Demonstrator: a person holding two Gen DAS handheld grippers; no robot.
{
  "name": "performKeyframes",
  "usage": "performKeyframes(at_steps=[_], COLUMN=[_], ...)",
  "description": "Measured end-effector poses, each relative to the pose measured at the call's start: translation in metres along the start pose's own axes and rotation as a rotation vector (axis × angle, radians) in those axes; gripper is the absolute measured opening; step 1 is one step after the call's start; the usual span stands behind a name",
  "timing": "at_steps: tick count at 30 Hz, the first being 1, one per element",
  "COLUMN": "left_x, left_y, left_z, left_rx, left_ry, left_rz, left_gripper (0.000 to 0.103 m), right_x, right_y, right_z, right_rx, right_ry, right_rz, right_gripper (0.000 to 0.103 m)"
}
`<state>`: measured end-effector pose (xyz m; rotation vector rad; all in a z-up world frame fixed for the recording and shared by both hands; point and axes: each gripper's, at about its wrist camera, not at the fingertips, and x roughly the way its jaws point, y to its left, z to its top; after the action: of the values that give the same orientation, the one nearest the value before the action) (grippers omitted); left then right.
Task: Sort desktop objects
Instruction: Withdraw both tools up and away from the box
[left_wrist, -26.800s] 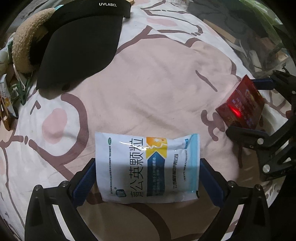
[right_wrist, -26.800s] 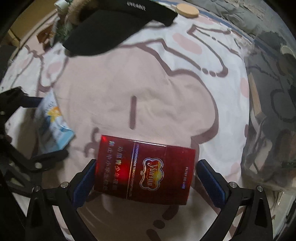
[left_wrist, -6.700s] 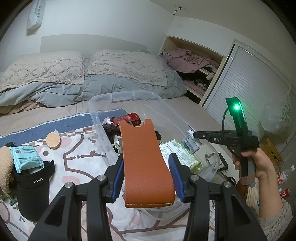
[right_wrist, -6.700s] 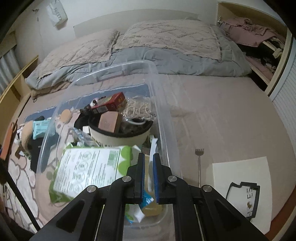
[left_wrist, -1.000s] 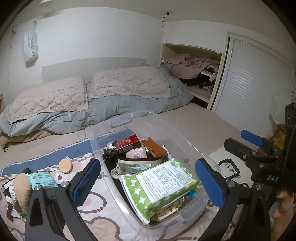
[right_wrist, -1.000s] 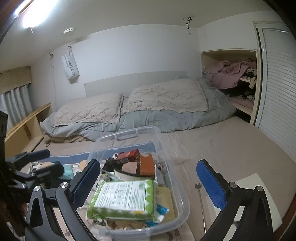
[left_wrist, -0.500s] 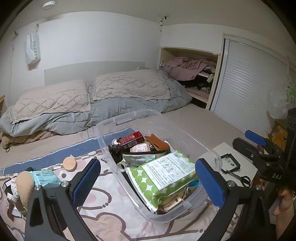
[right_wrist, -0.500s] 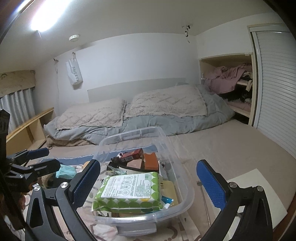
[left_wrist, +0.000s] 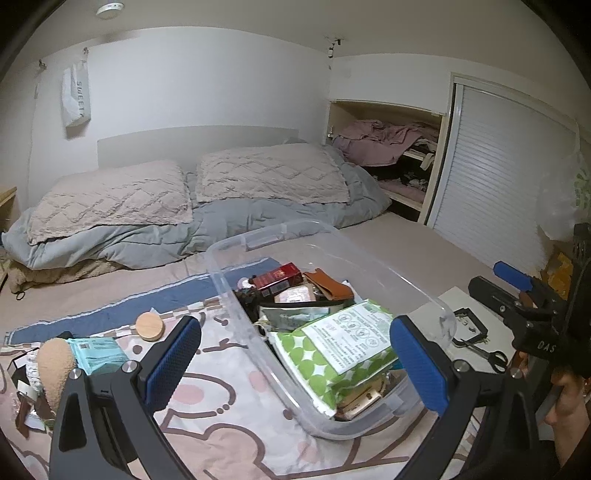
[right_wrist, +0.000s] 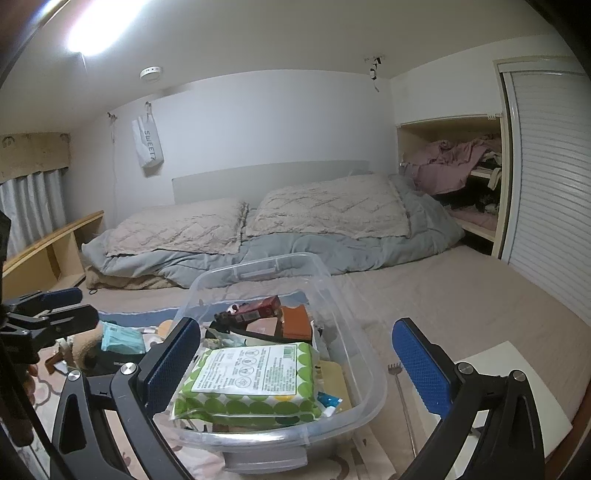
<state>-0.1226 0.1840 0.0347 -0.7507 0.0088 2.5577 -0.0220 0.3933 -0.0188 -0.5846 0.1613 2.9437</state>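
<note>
A clear plastic bin (left_wrist: 436, 314) (right_wrist: 373, 369) stands on the pink patterned cloth (left_wrist: 229, 406), filled with sorted items. On top lies a green-dotted wipes pack (left_wrist: 332, 350) (right_wrist: 251, 384); behind it sit a red cigarette box (left_wrist: 277, 275) (right_wrist: 258, 306) and a brown leather case (left_wrist: 328, 284) (right_wrist: 295, 325). My left gripper (left_wrist: 295, 362) is open and empty, held back from the bin. My right gripper (right_wrist: 295, 362) is open and empty too, facing the bin's near end. Each gripper shows at the edge of the other's view.
Left of the bin lie a round wooden lid (left_wrist: 149, 326), a teal packet (left_wrist: 99, 350) (right_wrist: 122, 339) and a fuzzy tan object (left_wrist: 55, 365). Scissors (left_wrist: 484, 354) and a white sheet lie right of it. A back scratcher (right_wrist: 399, 387) rests on the bed; pillows (left_wrist: 110, 199) behind.
Both grippers have drawn back and risen slightly from the bin, still open and empty. The bin's contents have not moved.
</note>
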Motion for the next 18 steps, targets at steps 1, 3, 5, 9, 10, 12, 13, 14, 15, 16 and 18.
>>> performKeyframes(at_steps=[1, 3, 5, 9, 10, 12, 13, 14, 15, 16, 18], left_x=[-0.001, -0.002, -0.004, -0.008, -0.010, -0.014, -0.016, -0.018, -0.021, -0.023, -0.030], left_y=[0.002, 0.006, 0.013, 0.024, 0.028, 0.036, 0.041, 0.044, 0.048, 0.053, 0.063], left_z=[-0.001, -0.003, -0.005, -0.007, -0.008, -0.009, -0.009, -0.010, -0.010, -0.011, -0.013], left_rx=[-0.003, -0.008, -0.014, -0.025, -0.029, -0.040, -0.048, -0.055, -0.062, -0.069, -0.081], left_ry=[-0.004, -0.008, -0.010, -0.015, -0.020, -0.028, -0.031, -0.034, -0.039, -0.044, -0.053], left_rz=[0.011, 0.027, 0.041, 0.071, 0.081, 0.096, 0.102, 0.108, 0.115, 0.124, 0.147], left_gripper=[0.103, 0.103, 0.103, 0.103, 0.103, 0.103, 0.103, 0.103, 0.103, 0.103, 0.103], right_x=[0.001, 0.003, 0.005, 0.009, 0.010, 0.012, 0.013, 0.014, 0.016, 0.018, 0.020], right_y=[0.000, 0.000, 0.000, 0.000, 0.000, 0.001, 0.002, 0.003, 0.005, 0.007, 0.014], right_z=[0.000, -0.001, -0.002, -0.002, -0.003, -0.002, -0.002, -0.002, -0.002, -0.001, 0.000], right_rx=[-0.002, -0.001, 0.003, 0.011, 0.015, 0.024, 0.029, 0.034, 0.045, 0.052, 0.063], right_ry=[0.001, 0.002, 0.003, -0.003, -0.003, -0.004, -0.005, -0.004, -0.001, 0.002, 0.004], right_rz=[-0.002, -0.007, -0.009, -0.019, -0.018, -0.017, -0.013, -0.005, 0.007, 0.017, 0.047], right_gripper=[0.103, 0.103, 0.103, 0.103, 0.103, 0.103, 0.103, 0.103, 0.103, 0.103, 0.103])
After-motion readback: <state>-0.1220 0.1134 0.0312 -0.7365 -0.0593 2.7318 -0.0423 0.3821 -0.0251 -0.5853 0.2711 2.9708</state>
